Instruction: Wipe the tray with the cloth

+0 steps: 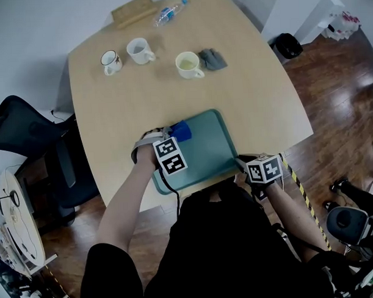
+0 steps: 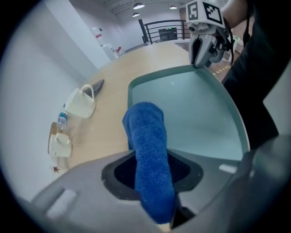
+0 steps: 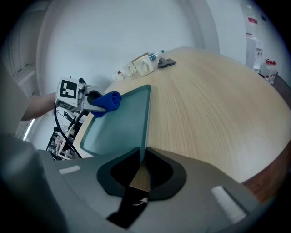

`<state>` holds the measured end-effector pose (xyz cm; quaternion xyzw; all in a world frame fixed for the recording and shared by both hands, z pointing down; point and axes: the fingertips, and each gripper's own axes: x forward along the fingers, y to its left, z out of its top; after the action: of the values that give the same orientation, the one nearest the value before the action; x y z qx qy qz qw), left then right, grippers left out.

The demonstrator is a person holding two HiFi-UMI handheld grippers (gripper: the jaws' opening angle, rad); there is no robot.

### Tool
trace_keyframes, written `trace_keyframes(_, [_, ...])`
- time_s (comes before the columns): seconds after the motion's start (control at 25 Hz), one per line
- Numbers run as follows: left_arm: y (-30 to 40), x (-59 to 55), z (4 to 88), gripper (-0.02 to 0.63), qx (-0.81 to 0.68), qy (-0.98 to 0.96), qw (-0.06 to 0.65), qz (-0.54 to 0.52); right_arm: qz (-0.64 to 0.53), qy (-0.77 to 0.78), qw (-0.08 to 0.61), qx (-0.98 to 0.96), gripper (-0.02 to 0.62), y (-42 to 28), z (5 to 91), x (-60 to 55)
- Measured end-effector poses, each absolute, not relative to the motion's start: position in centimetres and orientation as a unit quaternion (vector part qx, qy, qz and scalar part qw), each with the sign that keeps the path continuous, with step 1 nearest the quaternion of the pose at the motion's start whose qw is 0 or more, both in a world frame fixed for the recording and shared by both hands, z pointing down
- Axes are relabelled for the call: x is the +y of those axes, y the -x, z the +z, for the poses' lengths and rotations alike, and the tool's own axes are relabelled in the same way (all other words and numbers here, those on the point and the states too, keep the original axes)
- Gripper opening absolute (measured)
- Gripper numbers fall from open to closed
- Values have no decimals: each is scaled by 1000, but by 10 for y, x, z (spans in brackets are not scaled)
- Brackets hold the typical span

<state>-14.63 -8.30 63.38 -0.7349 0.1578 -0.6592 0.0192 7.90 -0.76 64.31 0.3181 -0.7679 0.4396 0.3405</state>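
A teal tray point(image 1: 202, 148) lies on the beige table near its front edge. My left gripper point(image 1: 172, 135) is at the tray's left side, shut on a folded blue cloth point(image 1: 181, 131). In the left gripper view the cloth point(image 2: 145, 132) sticks out past the jaws, and its free end lies over the tray's point(image 2: 195, 109) left rim. My right gripper point(image 1: 242, 165) is at the tray's front right corner. In the right gripper view its jaws point(image 3: 143, 166) are clamped on the thin rim of the tray point(image 3: 118, 123).
Three mugs point(image 1: 111, 61) point(image 1: 140, 50) point(image 1: 188, 64) stand at the far side of the table, with a grey cloth point(image 1: 212, 59) beside the right one. A water bottle point(image 1: 168, 13) and a wooden board point(image 1: 134, 11) lie at the far edge. An office chair point(image 1: 27, 129) stands to the left.
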Motion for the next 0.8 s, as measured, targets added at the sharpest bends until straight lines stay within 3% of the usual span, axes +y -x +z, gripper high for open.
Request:
trace_keyframes(0.48, [107, 87, 630, 143, 60, 785, -58, -614, 437, -319, 373, -753, 44, -80, 648, -4])
trace_keyframes(0.8, [134, 48, 634, 144, 76, 775, -19, -628, 430, -325, 383, -750, 41, -76, 646, -6])
